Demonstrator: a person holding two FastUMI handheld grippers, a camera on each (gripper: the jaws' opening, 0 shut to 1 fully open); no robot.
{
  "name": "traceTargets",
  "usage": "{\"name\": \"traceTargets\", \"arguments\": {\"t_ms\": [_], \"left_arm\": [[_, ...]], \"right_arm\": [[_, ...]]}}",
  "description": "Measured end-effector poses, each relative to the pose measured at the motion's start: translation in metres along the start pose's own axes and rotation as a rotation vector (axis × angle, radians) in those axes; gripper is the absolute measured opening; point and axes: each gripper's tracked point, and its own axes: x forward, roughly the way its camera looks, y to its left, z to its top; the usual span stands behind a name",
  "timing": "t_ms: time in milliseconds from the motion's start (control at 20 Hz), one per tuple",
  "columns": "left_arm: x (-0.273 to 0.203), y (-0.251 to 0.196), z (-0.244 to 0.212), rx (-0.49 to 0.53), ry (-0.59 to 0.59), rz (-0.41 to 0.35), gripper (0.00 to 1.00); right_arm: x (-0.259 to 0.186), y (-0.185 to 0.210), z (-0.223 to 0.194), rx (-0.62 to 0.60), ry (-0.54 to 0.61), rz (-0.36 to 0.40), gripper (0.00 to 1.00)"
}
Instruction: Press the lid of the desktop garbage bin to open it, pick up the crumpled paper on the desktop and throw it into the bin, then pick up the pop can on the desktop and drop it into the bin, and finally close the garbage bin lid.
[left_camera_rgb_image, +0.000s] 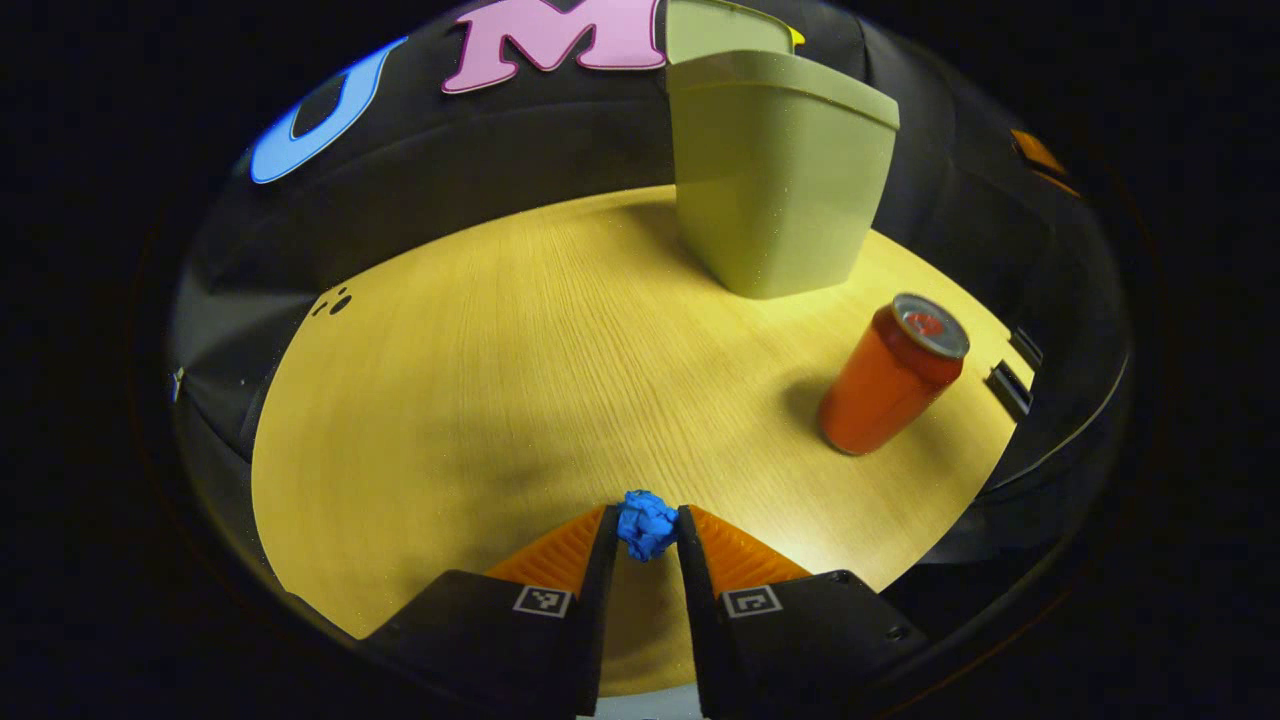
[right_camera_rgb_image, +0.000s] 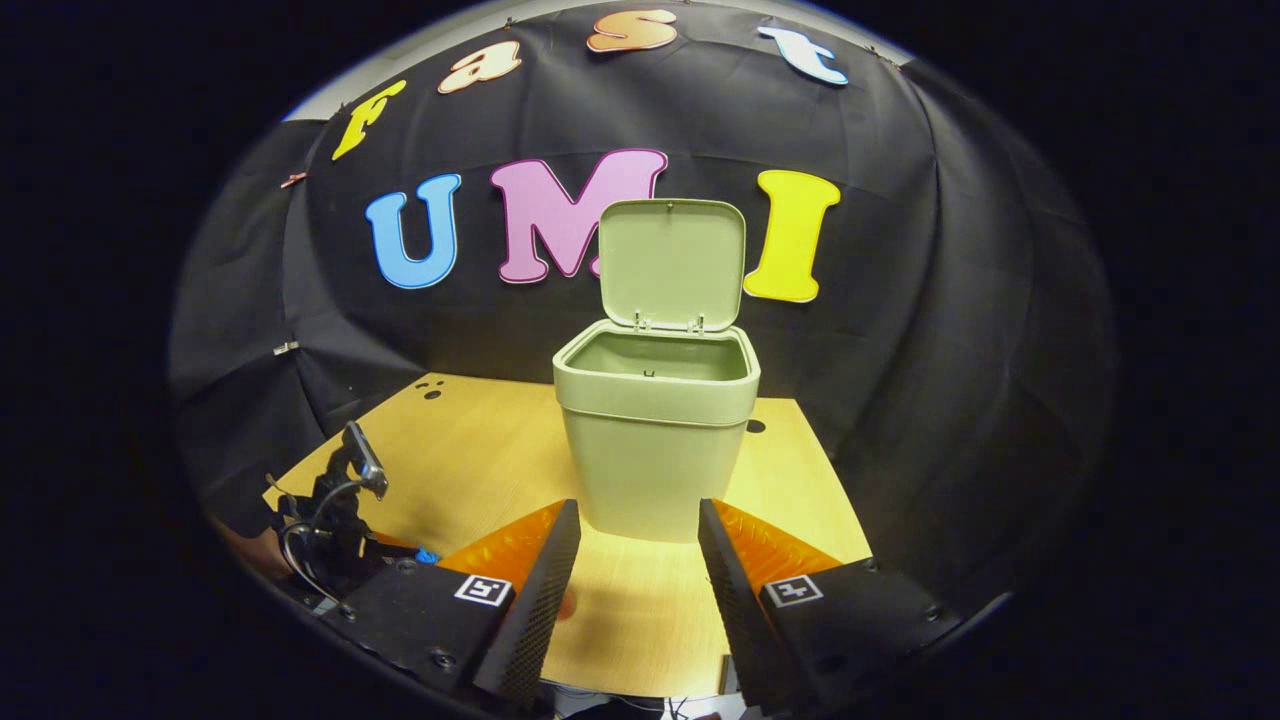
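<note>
One green desktop garbage bin (right_camera_rgb_image: 655, 440) stands toward the far side of the wooden table (left_camera_rgb_image: 480, 380), its hinged lid (right_camera_rgb_image: 672, 262) raised upright behind the mouth. From the right gripper view the inside wall of the bin shows pale and bare near the rim; its bottom is hidden, so what lies in it cannot be told. One blue ball of crumpled paper (left_camera_rgb_image: 647, 523) sits pinched between the fingertips of the left gripper (left_camera_rgb_image: 647, 535), whose fingers are drawn in narrow and press on it from both sides, near the table's front edge. One orange pop can (left_camera_rgb_image: 893, 376) stands upright on the table to the right, nearer than the bin and apart from it. The right gripper (right_camera_rgb_image: 634, 540) faces the bin front with its fingers spread wide and nothing between them. The left gripper appears low at the left of the right gripper view, a speck of blue at its tip.
</note>
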Motion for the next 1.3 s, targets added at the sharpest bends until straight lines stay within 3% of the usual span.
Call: {"name": "traceTargets", "arguments": {"t_ms": [600,950,1000,1100,1300], "left_arm": [[-0.072,0.011,0.136,-0.128,-0.242,-0.033,0.4],[-0.102,-0.007,0.245,-0.002,-0.437,-0.088,0.4],[-0.103,-0.013,0.261,0.011,-0.462,-0.104,0.36],[-0.106,-0.03,0.291,0.021,-0.512,-0.154,0.4],[-0.102,-0.054,0.339,0.033,-0.583,-0.216,0.4]], "right_arm": [[0.032,0.037,-0.027,-0.038,0.041,0.158,0.76],[0.035,0.047,-0.048,-0.019,0.086,0.178,0.76],[0.034,0.048,-0.05,-0.025,0.09,0.177,0.76],[0.032,0.047,-0.052,-0.035,0.094,0.174,0.76],[0.029,0.039,-0.052,-0.046,0.092,0.141,0.76]]}}
